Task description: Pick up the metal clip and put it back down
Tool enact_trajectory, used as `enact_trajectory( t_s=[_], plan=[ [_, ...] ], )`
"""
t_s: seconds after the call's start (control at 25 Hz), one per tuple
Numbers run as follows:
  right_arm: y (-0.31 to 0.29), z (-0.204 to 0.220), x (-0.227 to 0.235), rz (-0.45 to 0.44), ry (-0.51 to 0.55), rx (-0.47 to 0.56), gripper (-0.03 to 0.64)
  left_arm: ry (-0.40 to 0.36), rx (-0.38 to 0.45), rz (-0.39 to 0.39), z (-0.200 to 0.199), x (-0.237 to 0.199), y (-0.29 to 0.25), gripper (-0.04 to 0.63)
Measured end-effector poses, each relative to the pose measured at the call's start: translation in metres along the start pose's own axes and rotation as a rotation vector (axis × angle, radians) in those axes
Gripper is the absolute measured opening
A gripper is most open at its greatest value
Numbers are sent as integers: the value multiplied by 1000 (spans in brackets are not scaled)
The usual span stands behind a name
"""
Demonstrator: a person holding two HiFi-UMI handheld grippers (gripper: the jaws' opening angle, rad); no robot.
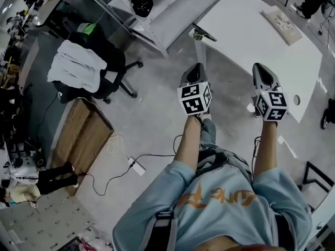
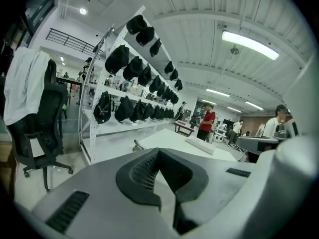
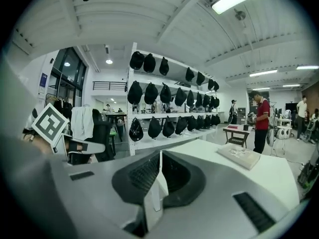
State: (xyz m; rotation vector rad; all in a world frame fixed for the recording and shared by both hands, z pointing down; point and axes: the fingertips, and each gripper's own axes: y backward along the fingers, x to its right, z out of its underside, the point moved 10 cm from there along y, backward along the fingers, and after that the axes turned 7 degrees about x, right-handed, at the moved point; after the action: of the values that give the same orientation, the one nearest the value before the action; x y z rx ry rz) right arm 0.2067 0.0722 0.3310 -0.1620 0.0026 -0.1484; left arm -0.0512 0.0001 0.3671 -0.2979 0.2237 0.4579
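Both clenched and empty, the left gripper [image 1: 197, 68] is nearer than the right gripper [image 1: 263, 69] to the metal clip [image 1: 203, 33], lying ten-to-four at its 12 o'clock on the white table's [image 1: 251, 41] corner.

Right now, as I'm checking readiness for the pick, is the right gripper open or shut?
Shut. The right gripper shows its jaws closed together in its own view, nothing held between them.

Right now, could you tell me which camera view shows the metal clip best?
The head view: it shows the metal clip whole, from above, at the white table's edge. The left gripper view shows the metal clip small, at that edge. I can't find it in the right gripper view.
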Motion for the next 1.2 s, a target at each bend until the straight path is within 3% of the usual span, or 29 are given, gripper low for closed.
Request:
enact_trajectory(
  t_s=[0.44,0.76,1.2],
  plan=[
    [-140,6,-35,-153,118,-136,34,120,-27,-147,0,-89,-66,9],
    [-206,19,-60,-207,171,-194,35,162,-58,-134,13,-108,-101,9],
    [-254,48,-74,-242,196,-256,35,149,-123,-98,31,-116,-130,9]
  ],
)
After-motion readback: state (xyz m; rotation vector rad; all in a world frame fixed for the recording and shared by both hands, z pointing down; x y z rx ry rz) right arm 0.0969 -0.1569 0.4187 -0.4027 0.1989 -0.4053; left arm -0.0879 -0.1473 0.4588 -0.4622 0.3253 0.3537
